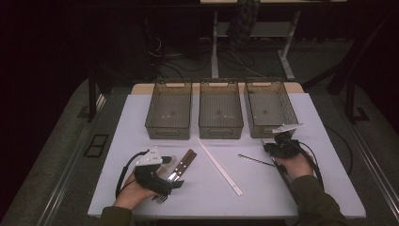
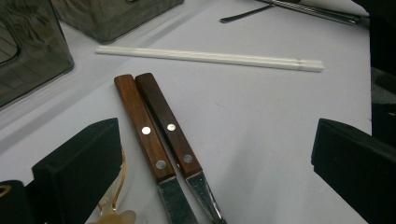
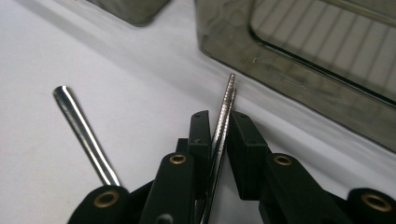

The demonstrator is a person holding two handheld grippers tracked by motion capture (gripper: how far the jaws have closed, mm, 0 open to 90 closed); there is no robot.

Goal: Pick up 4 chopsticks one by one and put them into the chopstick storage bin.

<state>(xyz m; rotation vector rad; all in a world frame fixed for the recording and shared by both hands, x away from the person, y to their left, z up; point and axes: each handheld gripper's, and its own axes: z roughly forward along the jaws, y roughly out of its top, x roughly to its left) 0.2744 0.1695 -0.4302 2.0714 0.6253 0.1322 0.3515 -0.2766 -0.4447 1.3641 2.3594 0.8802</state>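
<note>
Dark room surrounds our white desk (three bins at back); right hand-held gripper pinches metal chopsticks, left hand-held gripper gapes wide, empty.

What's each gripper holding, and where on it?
Right gripper: a pair of metal chopsticks, pinched just below their ridged tips. Left gripper: open, nothing held.

Three bins, two wooden-handled knives, one pair of white chopsticks.
</note>
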